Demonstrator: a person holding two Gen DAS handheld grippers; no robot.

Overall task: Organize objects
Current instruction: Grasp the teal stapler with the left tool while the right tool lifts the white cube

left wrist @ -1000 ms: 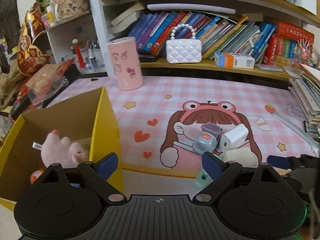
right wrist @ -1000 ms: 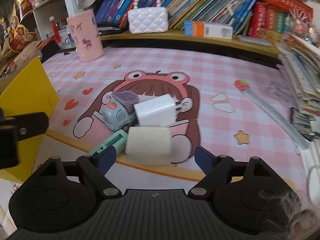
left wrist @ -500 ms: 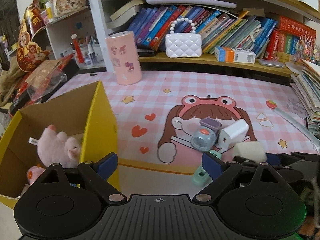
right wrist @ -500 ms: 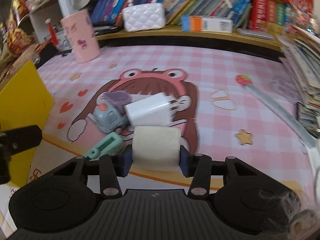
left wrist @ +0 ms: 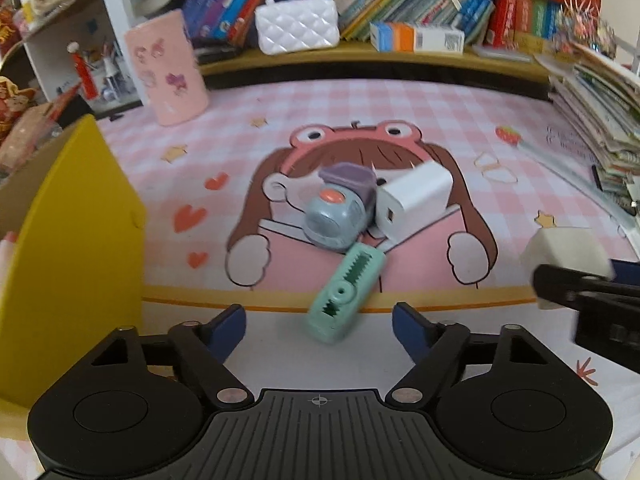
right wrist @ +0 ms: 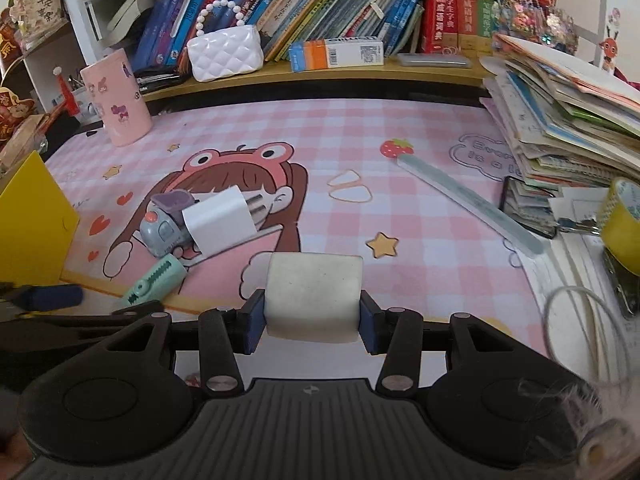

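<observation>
The yellow box (left wrist: 72, 240) is the biggest thing here, sitting at the left edge of the pink table mat (right wrist: 400, 152), and its inside can't be seen from these angles. Right of the box, a little pile: white charger (left wrist: 414, 196), grey-blue toy (left wrist: 336, 216), mint clip (left wrist: 344, 292), all touching. Further right of the box, the right tool (right wrist: 314, 314) is clamped on the cream block (right wrist: 314, 294), pads on its two flat sides, lifted off the mat. Looks light and a bit squishy, probably foam, so a side grip seems fine. The left tool (left wrist: 318, 320) sits spread wide and holding nothing, just short of the mint clip.
</observation>
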